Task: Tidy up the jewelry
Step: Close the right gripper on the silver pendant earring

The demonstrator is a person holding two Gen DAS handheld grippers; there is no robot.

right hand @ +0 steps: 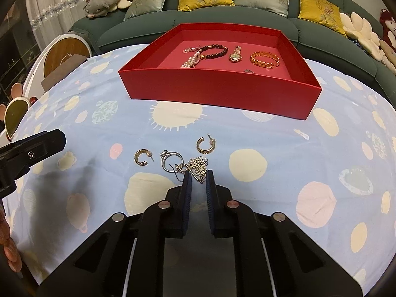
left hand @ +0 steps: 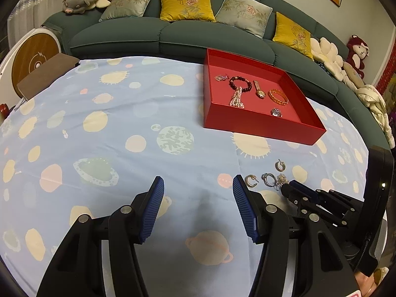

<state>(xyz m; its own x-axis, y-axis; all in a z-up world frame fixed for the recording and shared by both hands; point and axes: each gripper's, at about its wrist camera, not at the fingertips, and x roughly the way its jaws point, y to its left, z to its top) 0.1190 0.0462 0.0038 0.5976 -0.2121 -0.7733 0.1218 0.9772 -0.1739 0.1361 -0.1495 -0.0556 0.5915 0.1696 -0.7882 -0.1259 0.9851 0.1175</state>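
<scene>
A red tray (right hand: 217,91) (left hand: 262,126) on the table holds a dark bead bracelet (right hand: 215,50), a pearl piece (right hand: 190,61), a watch (right hand: 235,54), a gold bangle (right hand: 264,59) and a small ring (left hand: 276,112). Loose on the cloth lie two hoop earrings (right hand: 142,158) (right hand: 205,144), a silver ring (right hand: 170,160) and a filigree flower earring (right hand: 199,168). My right gripper (right hand: 197,180) has its jaws nearly closed around the flower earring's lower end; it also shows in the left wrist view (left hand: 290,185). My left gripper (left hand: 198,185) is open and empty, left of the loose pieces.
A blue planet-print cloth (right hand: 272,143) covers the table. A green sofa (left hand: 173,32) with cushions runs behind it. A brown board (left hand: 47,74) and a round white device (left hand: 32,57) stand at the far left.
</scene>
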